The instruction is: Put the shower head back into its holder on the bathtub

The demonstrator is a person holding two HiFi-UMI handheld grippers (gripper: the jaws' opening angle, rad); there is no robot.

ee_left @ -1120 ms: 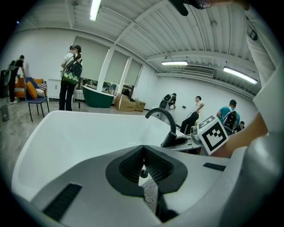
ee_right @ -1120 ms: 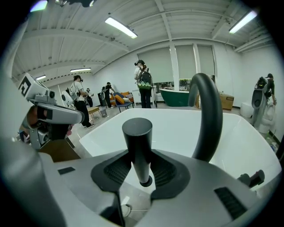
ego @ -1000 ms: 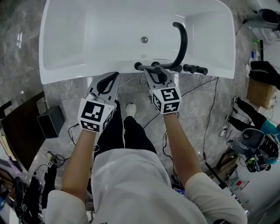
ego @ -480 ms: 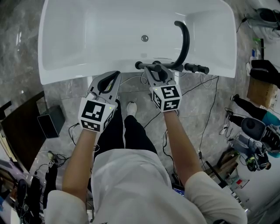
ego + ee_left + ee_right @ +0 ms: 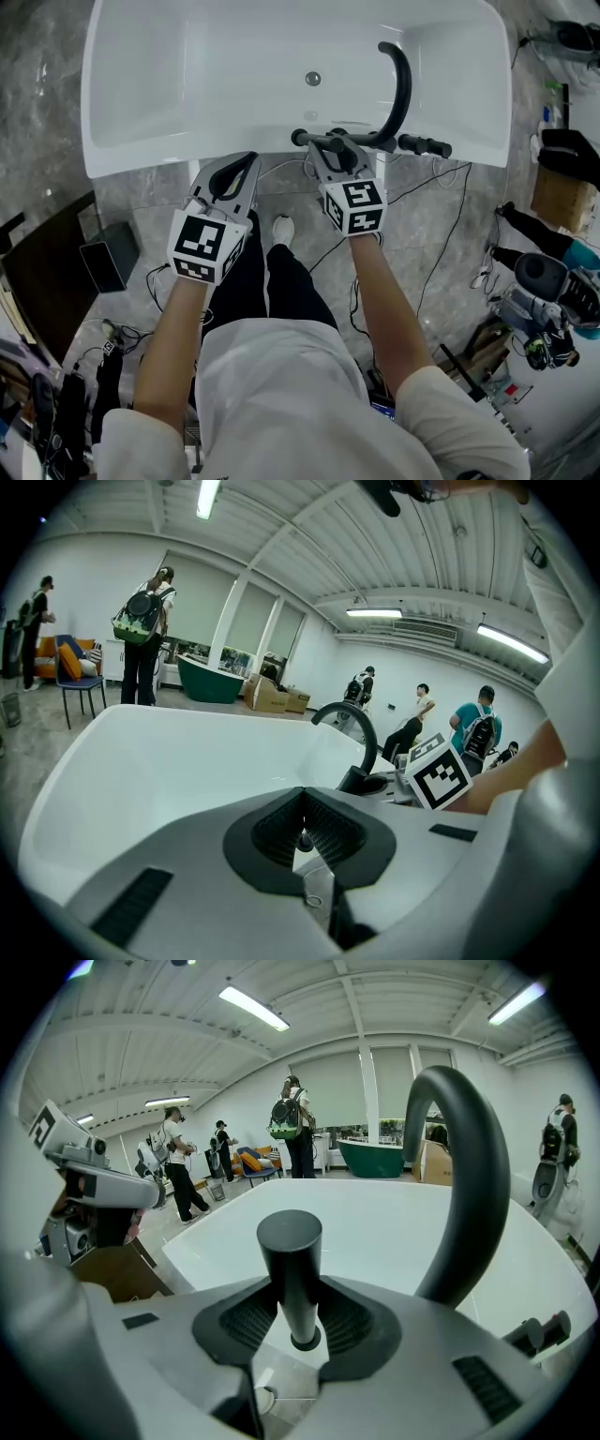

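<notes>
Since the earlier frame the shower head (image 5: pixel 309 141) has edged slightly toward one o'clock in the head view, carried by your right gripper (image 5: pixel 339 150); your left gripper (image 5: pixel 232 173) has not shifted.

The shower head, a black cylindrical wand, lies crosswise over the near rim of the bathtub (image 5: pixel 187 159). In the right gripper view its barrel (image 5: pixel 291 1269) stands between the jaws with both ribbed pads pressed against it, so your right gripper (image 5: pixel 300 1318) is clamped on it.

The curved black spout (image 5: pixel 401 84) rises at one o'clock from the grip.

Your left gripper, at eight o'clock from the right one and short of the rim, has its jaws (image 5: pixel 302 832) closed together on nothing.

Assessment: the wand is brought to the rim fittings. I cannot make out the holder itself, so seating is unconfirmed. Seating and release appear to remain.
</notes>
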